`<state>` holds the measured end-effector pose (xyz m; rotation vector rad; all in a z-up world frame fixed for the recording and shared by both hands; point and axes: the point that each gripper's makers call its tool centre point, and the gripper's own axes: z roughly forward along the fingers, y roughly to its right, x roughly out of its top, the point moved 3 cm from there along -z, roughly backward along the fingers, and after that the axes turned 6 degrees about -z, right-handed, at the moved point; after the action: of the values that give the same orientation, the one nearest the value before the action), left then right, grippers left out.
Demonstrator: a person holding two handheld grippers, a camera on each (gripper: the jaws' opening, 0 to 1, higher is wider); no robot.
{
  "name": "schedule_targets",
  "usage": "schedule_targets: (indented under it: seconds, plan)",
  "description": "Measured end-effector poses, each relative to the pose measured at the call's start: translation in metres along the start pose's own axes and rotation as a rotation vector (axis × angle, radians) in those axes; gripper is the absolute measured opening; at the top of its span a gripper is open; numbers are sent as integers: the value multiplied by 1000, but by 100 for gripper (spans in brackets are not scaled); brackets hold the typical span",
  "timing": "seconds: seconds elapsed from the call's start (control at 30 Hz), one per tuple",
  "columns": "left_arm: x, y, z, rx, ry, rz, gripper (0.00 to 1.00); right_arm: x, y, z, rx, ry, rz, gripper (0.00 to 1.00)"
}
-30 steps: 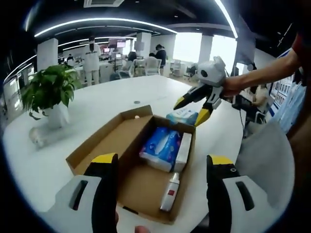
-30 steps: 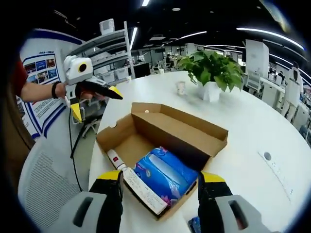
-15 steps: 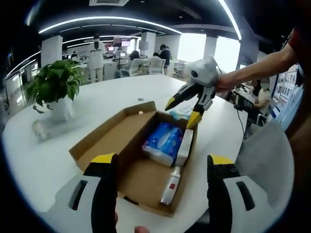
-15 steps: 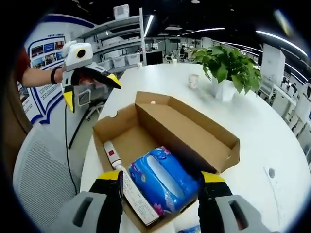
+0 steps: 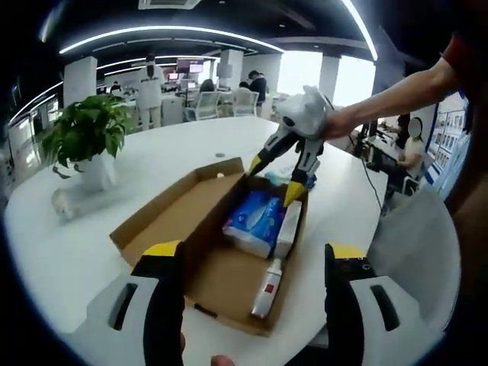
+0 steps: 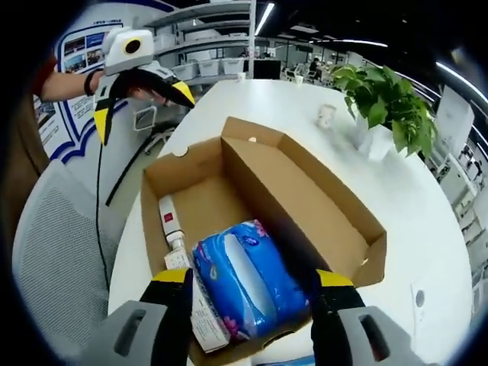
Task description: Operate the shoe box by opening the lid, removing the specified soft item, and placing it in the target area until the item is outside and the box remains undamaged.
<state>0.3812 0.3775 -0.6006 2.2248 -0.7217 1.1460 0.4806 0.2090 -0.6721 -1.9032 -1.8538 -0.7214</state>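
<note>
The shoe box (image 5: 221, 229) sits open on the white table (image 5: 152, 164), its lid folded back toward the potted plant (image 5: 80, 137), and the blue soft pack (image 6: 244, 278) lies inside at the end opposite the white bottle (image 6: 169, 223). The right gripper (image 5: 276, 180) hangs just above that pack with jaws spread and nothing in them, while the left gripper (image 5: 248, 263), jaws likewise apart and bare, waits off the box's bottle end.

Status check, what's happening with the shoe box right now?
Right tool open, poised over the blue tissue pack. Left tool open, held off the box's far end. Shoe box lid open; tissue pack inside beside a white carton and small bottle.
</note>
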Motion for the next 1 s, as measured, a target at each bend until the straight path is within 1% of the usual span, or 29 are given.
schedule_targets:
  seconds: [0.07,0.23,0.4,0.57,0.67,0.77,0.93,1.0]
  plan:
    - [-1,0,0,-1,-1,0,75,0,0,2,10,-21,-26,61]
    - [-3,2,-1,-2,-6,5,75,-9,1,14,42,-114,-139,62]
    - [-8,3,0,-2,-21,17,75,-11,7,25,55,-135,-166,62]
    - [-11,4,0,-3,-29,21,75,-13,10,35,73,-176,-228,63]
    - [-13,6,-2,-9,-32,19,74,-16,9,41,103,-194,-241,62]
    - [-15,8,-4,-11,-39,25,74,-21,6,49,133,-237,-291,64]
    - [-17,8,-6,-12,-39,25,75,-21,2,59,150,-266,-325,62]
    - [-18,8,-7,-9,-39,24,75,-25,1,65,164,-279,-337,62]
